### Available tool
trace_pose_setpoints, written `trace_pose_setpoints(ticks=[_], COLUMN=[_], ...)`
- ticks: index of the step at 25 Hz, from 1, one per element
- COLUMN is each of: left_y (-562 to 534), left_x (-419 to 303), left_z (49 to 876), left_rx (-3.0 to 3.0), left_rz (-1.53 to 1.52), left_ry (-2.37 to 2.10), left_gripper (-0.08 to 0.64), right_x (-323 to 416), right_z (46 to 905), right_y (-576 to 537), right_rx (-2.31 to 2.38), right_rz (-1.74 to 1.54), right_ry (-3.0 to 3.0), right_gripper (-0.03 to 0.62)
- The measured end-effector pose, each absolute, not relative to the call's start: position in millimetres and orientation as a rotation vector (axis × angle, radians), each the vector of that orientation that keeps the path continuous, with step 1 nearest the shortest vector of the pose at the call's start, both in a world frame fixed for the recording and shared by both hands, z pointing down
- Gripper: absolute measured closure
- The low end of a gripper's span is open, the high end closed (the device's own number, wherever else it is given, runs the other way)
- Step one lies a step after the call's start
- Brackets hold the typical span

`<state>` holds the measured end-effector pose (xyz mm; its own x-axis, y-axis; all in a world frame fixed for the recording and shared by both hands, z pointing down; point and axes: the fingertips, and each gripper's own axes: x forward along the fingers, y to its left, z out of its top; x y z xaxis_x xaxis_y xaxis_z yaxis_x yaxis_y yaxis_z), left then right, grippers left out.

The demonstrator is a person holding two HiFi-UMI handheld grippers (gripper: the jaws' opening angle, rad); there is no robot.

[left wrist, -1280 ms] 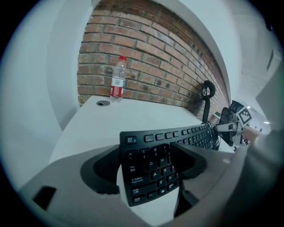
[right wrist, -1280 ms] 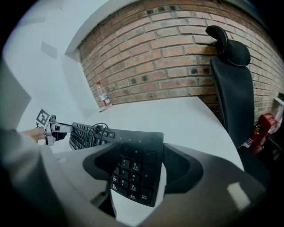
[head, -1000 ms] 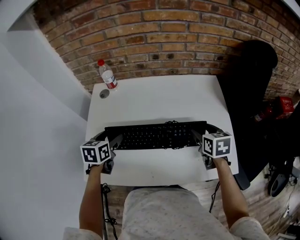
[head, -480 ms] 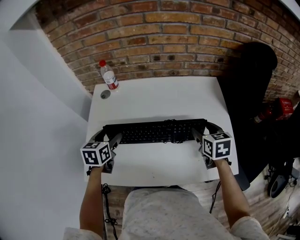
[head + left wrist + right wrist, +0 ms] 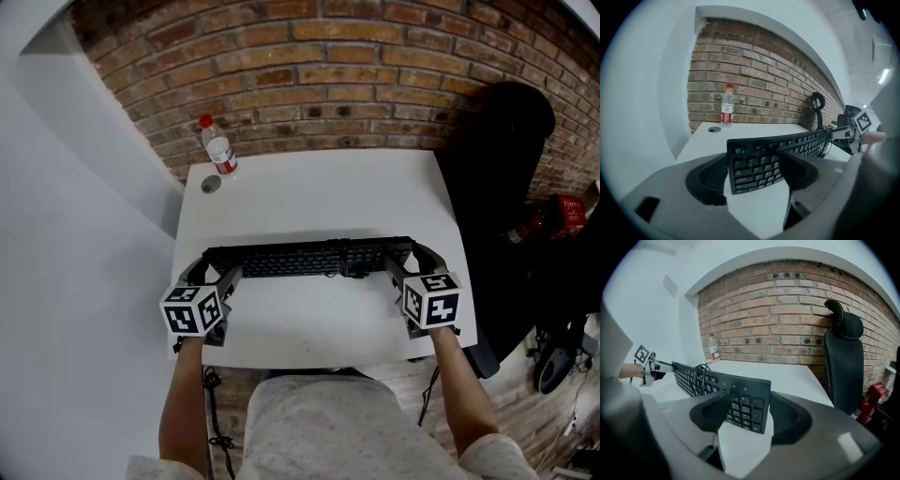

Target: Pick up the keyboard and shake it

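A black keyboard (image 5: 309,258) is held off the white table (image 5: 309,197) between my two grippers, tilted so it looks narrow in the head view. My left gripper (image 5: 211,270) is shut on its left end (image 5: 757,164), with a pad on each long edge. My right gripper (image 5: 412,262) holds the number-pad end (image 5: 747,408); its jaws are closing with the keyboard between them and the pads against its edges. The keyboard's cable (image 5: 696,376) lies coiled on the keys near the right end.
A plastic water bottle with a red cap (image 5: 217,148) stands at the table's far left corner, next to a small round lid (image 5: 211,185). A black office chair (image 5: 497,187) stands right of the table. The brick wall runs behind.
The keyboard has tipped more onto its edge and looks thinner from above. Both grippers stay at its ends, the right one a little lower in the view.
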<state>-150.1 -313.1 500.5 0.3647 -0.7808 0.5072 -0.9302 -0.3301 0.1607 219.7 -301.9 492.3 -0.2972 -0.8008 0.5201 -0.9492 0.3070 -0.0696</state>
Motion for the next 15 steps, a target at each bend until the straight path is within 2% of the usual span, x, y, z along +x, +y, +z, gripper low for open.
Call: trace_pose_setpoints(ticks=[15], left_y=[-289.3], left_x=[-151.2], left_z=[498.5], left_rx=[2.228], left_rz=[0.484], left_ry=[-1.454], left_gripper=[0.219], right_x=[219.0], right_z=[492.2], right_y=[-278.8], right_rx=[1.589], right_rz=[0.491], right_ry=[-2.133], right_gripper=[0.322])
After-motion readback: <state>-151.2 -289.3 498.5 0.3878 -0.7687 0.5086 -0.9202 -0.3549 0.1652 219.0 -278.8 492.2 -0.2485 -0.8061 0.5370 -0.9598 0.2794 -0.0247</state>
